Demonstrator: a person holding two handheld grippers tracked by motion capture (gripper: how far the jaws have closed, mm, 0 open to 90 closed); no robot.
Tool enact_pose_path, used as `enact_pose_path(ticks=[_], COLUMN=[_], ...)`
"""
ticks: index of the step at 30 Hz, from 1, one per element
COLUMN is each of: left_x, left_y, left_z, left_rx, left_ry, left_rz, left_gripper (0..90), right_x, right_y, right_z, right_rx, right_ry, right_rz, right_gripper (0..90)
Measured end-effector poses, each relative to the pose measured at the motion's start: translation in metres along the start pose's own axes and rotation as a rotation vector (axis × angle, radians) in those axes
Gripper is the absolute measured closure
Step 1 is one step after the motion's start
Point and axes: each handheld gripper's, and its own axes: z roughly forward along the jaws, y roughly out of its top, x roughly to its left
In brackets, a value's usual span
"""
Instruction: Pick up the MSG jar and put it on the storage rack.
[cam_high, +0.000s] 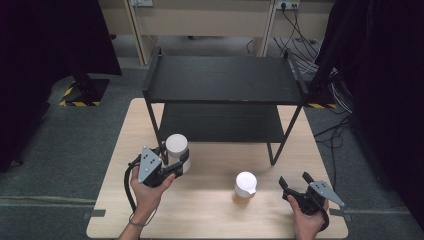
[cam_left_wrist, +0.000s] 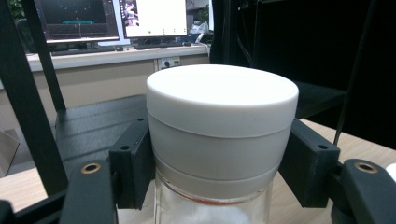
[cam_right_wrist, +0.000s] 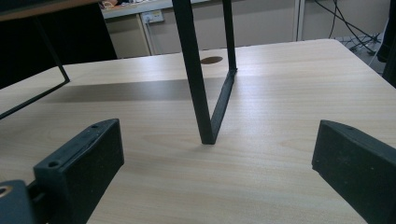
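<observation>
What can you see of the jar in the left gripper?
The jar is upright, with a clear glass body and a wide white screw lid, still on. Something pale shows inside. The left gripper is shut on it, black pads pressing both sides just below the lid, near the black shelf's front left leg.

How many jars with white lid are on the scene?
2. One jar is held in the left tongs, near the front left leg of the black shelf. The other jar stands on the table, ahead of the open right tongs.
</observation>
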Motion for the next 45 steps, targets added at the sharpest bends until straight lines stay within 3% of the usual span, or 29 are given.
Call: enact_pose_path(ticks=[20, 45], left_x=[0.003, 0.011], left_y=[0.048, 0.085], left_z=[-0.004, -0.002], left_rx=[-0.043, -0.064], left_ry=[-0.008, -0.023], left_rz=[0.007, -0.007], left_gripper=[33.9, 33.9], right_x=[0.0, -0.001], right_y=[0.0, 0.0], right_z=[0.0, 0.0], right_rx=[0.0, 0.0], right_ry=[-0.001, -0.001], right_rz=[0.003, 0.01], right_gripper=[2.4, 2.4])
